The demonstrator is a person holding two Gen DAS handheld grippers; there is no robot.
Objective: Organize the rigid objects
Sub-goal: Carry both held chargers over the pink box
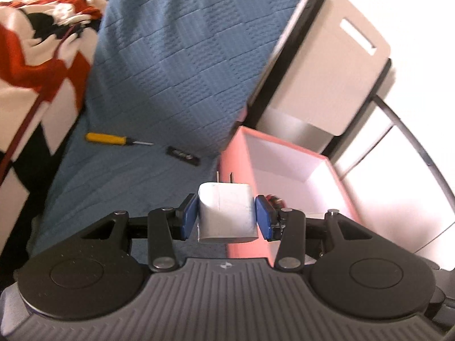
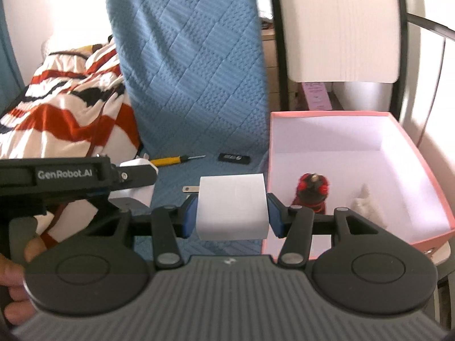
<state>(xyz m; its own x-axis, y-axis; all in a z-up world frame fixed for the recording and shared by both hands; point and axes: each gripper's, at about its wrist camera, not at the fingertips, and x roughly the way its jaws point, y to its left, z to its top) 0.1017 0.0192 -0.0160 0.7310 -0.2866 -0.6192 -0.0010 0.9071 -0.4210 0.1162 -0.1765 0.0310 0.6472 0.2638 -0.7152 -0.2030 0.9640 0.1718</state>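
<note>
My left gripper [image 1: 226, 217] is shut on a white plug adapter [image 1: 226, 213] with its prongs pointing forward, held above the blue sofa cover next to the pink box [image 1: 236, 153]. My right gripper [image 2: 232, 209] is shut on a second white plug adapter [image 2: 232, 207], prong to the left, just left of the pink box [image 2: 426, 170]. The left gripper with its adapter also shows in the right wrist view [image 2: 136, 174]. A yellow screwdriver [image 1: 113, 139] [image 2: 173, 160] and a small black device [image 1: 182, 155] [image 2: 234, 157] lie on the cover.
Inside the box stand a red and black figure [image 2: 311, 191] and a white object [image 2: 364, 200]. A blue quilted cushion [image 2: 193, 56] leans upright behind. A red, white and black blanket [image 2: 65, 108] lies at left. A white chair back [image 2: 341, 25] stands behind the box.
</note>
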